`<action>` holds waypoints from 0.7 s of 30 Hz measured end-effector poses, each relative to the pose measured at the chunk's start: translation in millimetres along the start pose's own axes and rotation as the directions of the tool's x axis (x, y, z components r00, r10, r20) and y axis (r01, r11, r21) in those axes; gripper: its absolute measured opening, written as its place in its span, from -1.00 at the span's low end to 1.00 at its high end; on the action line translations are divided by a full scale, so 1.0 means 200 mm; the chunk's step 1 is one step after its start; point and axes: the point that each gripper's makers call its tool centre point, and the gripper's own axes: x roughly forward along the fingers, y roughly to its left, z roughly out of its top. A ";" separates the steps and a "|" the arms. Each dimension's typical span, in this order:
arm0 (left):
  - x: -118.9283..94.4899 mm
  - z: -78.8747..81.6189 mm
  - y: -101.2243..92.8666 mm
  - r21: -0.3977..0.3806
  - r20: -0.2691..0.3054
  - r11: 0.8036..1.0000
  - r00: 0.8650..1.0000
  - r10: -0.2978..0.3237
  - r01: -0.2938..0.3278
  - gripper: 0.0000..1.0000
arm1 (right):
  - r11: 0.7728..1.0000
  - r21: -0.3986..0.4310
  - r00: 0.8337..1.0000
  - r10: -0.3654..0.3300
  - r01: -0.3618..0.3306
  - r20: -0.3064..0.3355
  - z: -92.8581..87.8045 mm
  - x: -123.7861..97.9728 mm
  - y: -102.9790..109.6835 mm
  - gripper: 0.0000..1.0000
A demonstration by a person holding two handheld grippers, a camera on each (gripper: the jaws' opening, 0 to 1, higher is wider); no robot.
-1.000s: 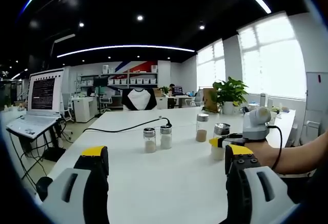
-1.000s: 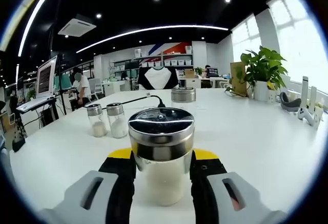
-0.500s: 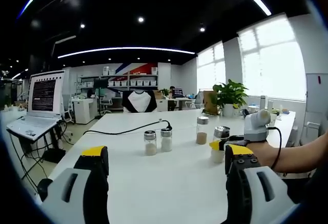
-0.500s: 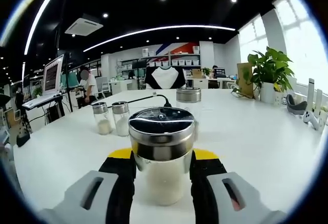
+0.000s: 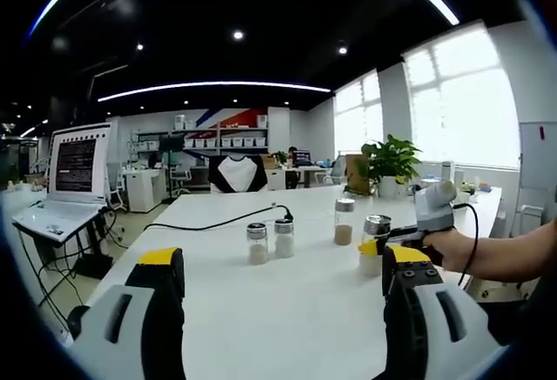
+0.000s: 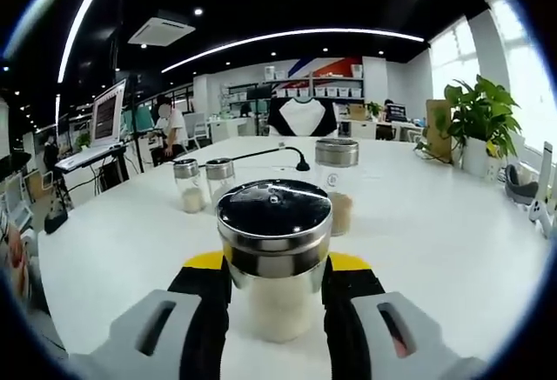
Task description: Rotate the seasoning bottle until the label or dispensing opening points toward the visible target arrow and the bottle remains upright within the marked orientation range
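A: Where's the seasoning bottle [image 6: 275, 263]?
B: Upright on the white counter [image 6: 435, 241], clamped between the right gripper [image 6: 275, 310] fingers; the left gripper [image 5: 283, 310] hangs with fingers apart.
A: Handling?
B: Probably rigid, smooth glass, slippery; hold the body under the steel lid. Beyond stand three more shakers [image 6: 209, 184], then an open office.

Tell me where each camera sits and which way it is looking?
Left gripper view: rides on the open left tongs, looking along the white table toward the office; a person's hand holds the right tongs at the right.
Right gripper view: rides on the right tongs, shut on the glass seasoning bottle with a steel lid, which holds white powder; its own two grey arms rise from below.
Shared: two small white-filled shakers, the brown-filled jar, the black cable.
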 end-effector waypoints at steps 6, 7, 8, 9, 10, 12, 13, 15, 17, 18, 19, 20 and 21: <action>0.00 -0.01 0.01 -0.002 -0.011 1.000 1.000 0.003 -0.003 0.99 | 0.997 -0.023 0.997 0.067 -0.067 -0.025 -0.01 -0.01 0.01 -0.21; 0.00 -0.01 0.00 -0.001 -0.011 1.000 1.000 0.001 -0.001 0.99 | 0.997 -0.026 0.997 0.077 -0.078 -0.028 -0.01 -0.01 0.01 -0.21; 0.00 -0.02 0.00 0.003 -0.011 1.000 1.000 0.000 0.000 0.99 | 0.994 -0.036 0.994 0.101 -0.102 -0.033 -0.01 -0.01 0.02 -0.21; 0.00 -0.02 0.00 0.005 -0.011 1.000 1.000 -0.001 0.001 0.99 | 0.994 -0.037 0.994 0.106 -0.108 -0.035 -0.01 -0.01 0.02 -0.21; 0.00 -0.03 -0.01 -0.003 -0.022 1.000 1.000 -0.009 0.009 0.99 | 0.992 -0.045 0.993 0.114 -0.115 -0.036 -0.01 -0.01 0.02 -0.21; -0.01 -0.03 -0.04 0.003 -0.021 1.000 0.999 -0.029 0.029 0.99 | 0.989 -0.053 0.990 0.133 -0.135 -0.036 -0.01 -0.02 0.02 -0.21; -0.01 -0.03 -0.05 0.011 -0.021 0.999 0.999 -0.031 0.032 0.99 | 0.988 -0.054 0.989 0.141 -0.143 -0.036 -0.01 -0.02 0.02 -0.21; -0.02 -0.03 -0.06 0.034 -0.024 0.999 0.999 -0.038 0.038 0.99 | 0.984 -0.063 0.986 0.163 -0.165 -0.036 -0.02 -0.02 0.03 -0.21; -0.02 -0.04 -0.06 0.042 -0.024 0.999 0.999 -0.033 0.034 0.99 | 0.978 -0.077 0.980 0.193 -0.196 -0.043 -0.02 -0.02 0.04 -0.21; -0.02 -0.04 -0.07 0.038 -0.019 0.999 0.999 -0.037 0.038 0.99 | 0.974 -0.083 0.977 0.210 -0.213 -0.041 -0.02 -0.03 0.04 -0.21; -0.02 -0.04 -0.07 0.023 -0.017 0.999 0.999 -0.041 0.042 0.99 | 0.969 -0.092 0.973 0.226 -0.230 -0.042 -0.02 -0.03 0.04 -0.21; -0.02 -0.04 -0.08 0.020 -0.016 0.999 0.999 -0.042 0.042 0.99 | 0.965 -0.093 0.969 0.242 -0.245 -0.045 -0.02 -0.03 0.04 -0.21; -0.02 -0.05 -0.08 0.020 -0.017 0.999 0.999 -0.043 0.044 0.99 | 0.963 -0.096 0.968 0.247 -0.251 -0.049 -0.02 -0.03 0.04 -0.21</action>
